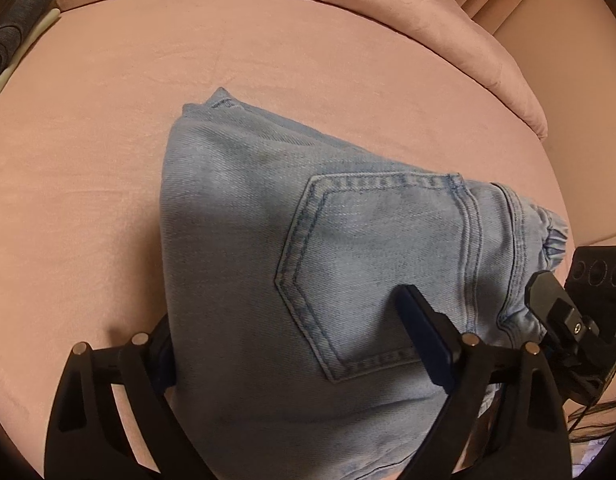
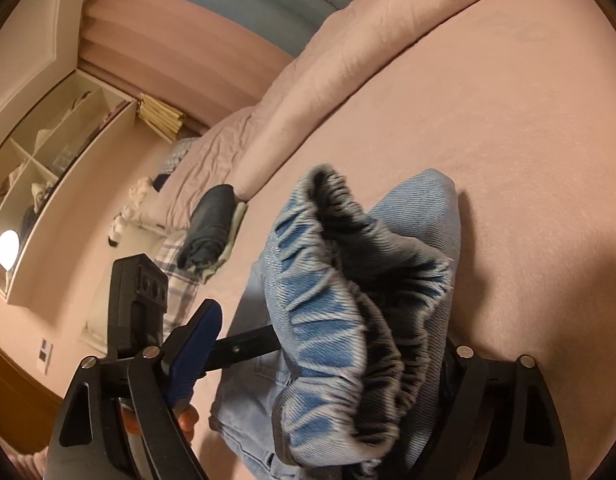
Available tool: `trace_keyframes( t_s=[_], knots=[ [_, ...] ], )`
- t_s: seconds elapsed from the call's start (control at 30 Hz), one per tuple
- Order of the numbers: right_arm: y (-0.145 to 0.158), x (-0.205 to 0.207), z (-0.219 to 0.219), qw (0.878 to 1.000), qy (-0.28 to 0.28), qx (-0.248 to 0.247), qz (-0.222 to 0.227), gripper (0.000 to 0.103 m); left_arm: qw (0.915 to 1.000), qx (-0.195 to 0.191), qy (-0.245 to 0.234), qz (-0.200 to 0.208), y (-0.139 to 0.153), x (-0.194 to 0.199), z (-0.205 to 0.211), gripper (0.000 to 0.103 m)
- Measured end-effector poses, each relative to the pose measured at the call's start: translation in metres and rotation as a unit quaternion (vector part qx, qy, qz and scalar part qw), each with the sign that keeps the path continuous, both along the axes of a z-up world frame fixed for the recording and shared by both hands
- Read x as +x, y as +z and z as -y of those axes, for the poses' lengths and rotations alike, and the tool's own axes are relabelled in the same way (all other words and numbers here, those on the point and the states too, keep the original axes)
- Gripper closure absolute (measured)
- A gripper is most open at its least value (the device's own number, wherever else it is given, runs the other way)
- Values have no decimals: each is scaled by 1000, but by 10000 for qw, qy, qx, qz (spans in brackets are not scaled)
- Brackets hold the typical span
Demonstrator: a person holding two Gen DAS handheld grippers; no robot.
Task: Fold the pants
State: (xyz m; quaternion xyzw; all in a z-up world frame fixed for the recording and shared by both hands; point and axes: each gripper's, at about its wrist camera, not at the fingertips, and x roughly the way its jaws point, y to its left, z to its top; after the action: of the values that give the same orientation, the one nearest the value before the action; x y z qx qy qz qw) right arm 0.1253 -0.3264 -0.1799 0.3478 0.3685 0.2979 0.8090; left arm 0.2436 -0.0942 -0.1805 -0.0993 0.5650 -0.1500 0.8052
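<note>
Jeans (image 1: 308,264) of pale blue denim lie folded on a pink bed (image 1: 88,160), back pocket (image 1: 372,272) facing up. Left gripper (image 1: 286,328) is spread wide, one finger under the fold's edge, the other resting on the pocket. Right gripper (image 2: 328,344) is also spread, the elastic waistband (image 2: 348,300) bunched between its fingers. Beyond the jeans, near the bed's edge, sits a dark folded garment (image 2: 210,224).
</note>
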Motion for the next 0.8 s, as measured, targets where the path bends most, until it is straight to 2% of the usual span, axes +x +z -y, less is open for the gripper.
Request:
trace_keyframes(
  t_s=[0.17, 0.37, 0.53, 0.63, 0.8],
  knots=[
    [1, -3, -4, 9999, -14, -96, 112, 18, 9999, 125, 61, 30, 3, -3, 2, 20],
    [2, -3, -4, 9993, -26, -314, 217, 19, 9990, 446, 74, 58, 6, -2, 11, 24],
    [8, -6, -7, 9987, -11, -366, 361, 19, 9986, 509, 93, 138, 10, -4, 13, 31],
    [12, -9, -11, 9972, -28, -563, 499, 20, 9986, 489, 116, 171, 8, -4, 8, 35],
    [9, -10, -16, 9952, -112, -830, 513, 21, 9982, 516, 59, 300, 5, -10, 6, 36]
  ],
)
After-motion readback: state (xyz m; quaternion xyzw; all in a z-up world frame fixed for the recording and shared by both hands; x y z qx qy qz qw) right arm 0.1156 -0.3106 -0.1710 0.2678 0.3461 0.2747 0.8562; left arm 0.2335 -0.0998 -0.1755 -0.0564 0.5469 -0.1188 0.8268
